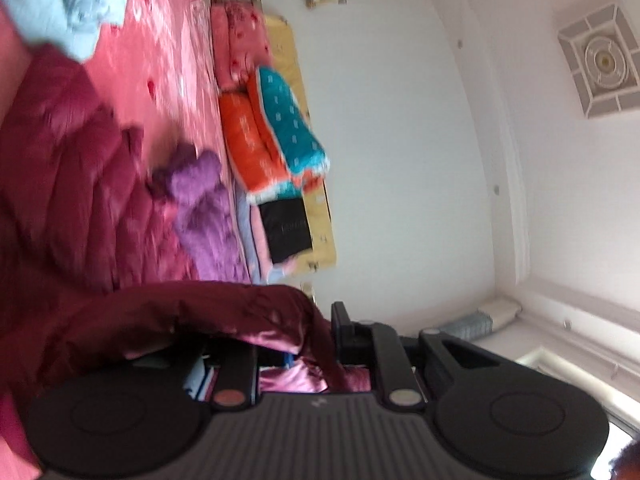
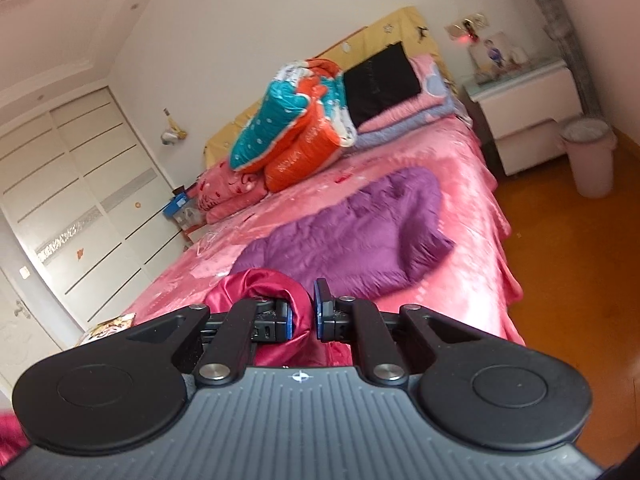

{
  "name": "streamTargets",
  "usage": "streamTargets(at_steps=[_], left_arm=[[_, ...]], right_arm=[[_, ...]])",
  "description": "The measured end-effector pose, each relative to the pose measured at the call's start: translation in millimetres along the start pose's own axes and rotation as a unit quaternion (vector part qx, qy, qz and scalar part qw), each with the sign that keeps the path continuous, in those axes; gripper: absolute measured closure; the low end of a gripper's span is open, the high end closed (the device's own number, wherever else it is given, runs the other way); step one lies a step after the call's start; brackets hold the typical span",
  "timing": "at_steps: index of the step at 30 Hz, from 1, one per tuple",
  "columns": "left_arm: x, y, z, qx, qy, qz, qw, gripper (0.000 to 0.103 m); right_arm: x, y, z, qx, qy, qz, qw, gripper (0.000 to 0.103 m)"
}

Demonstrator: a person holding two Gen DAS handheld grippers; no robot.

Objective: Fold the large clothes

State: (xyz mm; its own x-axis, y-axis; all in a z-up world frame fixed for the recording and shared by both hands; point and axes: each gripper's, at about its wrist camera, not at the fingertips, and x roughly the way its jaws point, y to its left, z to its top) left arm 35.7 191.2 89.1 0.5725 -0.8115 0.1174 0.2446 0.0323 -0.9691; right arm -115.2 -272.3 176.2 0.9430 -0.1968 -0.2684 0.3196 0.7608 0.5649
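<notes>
A dark red quilted jacket [image 1: 72, 184] lies across the pink bed [image 1: 160, 40] in the left wrist view. One edge of it, showing shiny lining, drapes over my left gripper [image 1: 296, 336], which is shut on the cloth; the left finger is hidden under the fabric. In the right wrist view my right gripper [image 2: 303, 304] is shut on a rolled bunch of the same dark red jacket [image 2: 260, 288], raised above the bed. A purple quilted jacket [image 2: 352, 236] lies flat on the bed beyond it, also seen as the purple jacket [image 1: 204, 216] in the left wrist view.
Folded quilts [image 2: 296, 136] and a black bag [image 2: 380, 84] are stacked at the headboard. A light blue garment [image 1: 68, 4] lies on the bed's far side. A white nightstand [image 2: 528, 116] and pink bin [image 2: 592, 156] stand on the orange floor [image 2: 568, 264]. Wardrobe doors [image 2: 72, 200] stand at left.
</notes>
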Motion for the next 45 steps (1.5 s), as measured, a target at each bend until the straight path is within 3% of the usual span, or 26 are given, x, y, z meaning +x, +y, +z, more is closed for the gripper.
streamTargets(at_steps=[10,16,22,25,28,30,31,32,33,36,40,43,45], left_arm=[[42,47,68,-0.003,-0.081,0.04,0.9959,0.088],[61,69,98,-0.003,-0.102,0.054,0.9933,0.087],[82,93,115,0.005,-0.103,0.103,0.9893,0.081],[82,99,120,0.009,-0.103,0.113,0.9882,0.064],[76,98,126,0.009,-0.112,0.107,0.988,0.038],[66,91,129,0.025,-0.129,0.095,0.9867,0.02],[61,85,130,0.038,-0.136,0.092,0.9857,0.017],[57,80,132,0.05,-0.14,0.088,0.9849,0.013],[53,74,133,0.064,-0.143,0.083,0.9842,0.011],[42,58,137,0.111,-0.134,0.08,0.9815,0.008],[35,47,139,0.161,-0.113,0.088,0.9766,0.008],[39,45,137,0.185,-0.089,0.093,0.9743,0.007],[44,45,132,0.208,-0.064,0.106,0.9703,0.007]], right_arm=[[103,53,19,-0.092,-0.003,-0.011,0.996,0.091],[158,73,19,-0.127,0.002,-0.023,0.992,0.091],[211,79,7,-0.15,0.016,-0.048,0.987,0.091],[238,78,-5,-0.154,0.025,-0.066,0.986,0.091],[257,72,-16,-0.149,0.034,-0.078,0.985,0.09],[268,68,-22,-0.147,0.04,-0.089,0.984,0.081],[272,65,-25,-0.146,0.042,-0.094,0.984,0.077],[274,62,-27,-0.141,0.043,-0.1,0.984,0.061],[276,61,-29,-0.136,0.045,-0.104,0.984,0.035],[268,56,-28,-0.118,0.04,-0.111,0.986,0.006],[238,60,-17,-0.12,0.027,-0.076,0.99,0.005],[202,82,-14,-0.158,0.021,-0.011,0.987,0.002],[174,103,-18,-0.205,0.013,0.033,0.978,0.0]])
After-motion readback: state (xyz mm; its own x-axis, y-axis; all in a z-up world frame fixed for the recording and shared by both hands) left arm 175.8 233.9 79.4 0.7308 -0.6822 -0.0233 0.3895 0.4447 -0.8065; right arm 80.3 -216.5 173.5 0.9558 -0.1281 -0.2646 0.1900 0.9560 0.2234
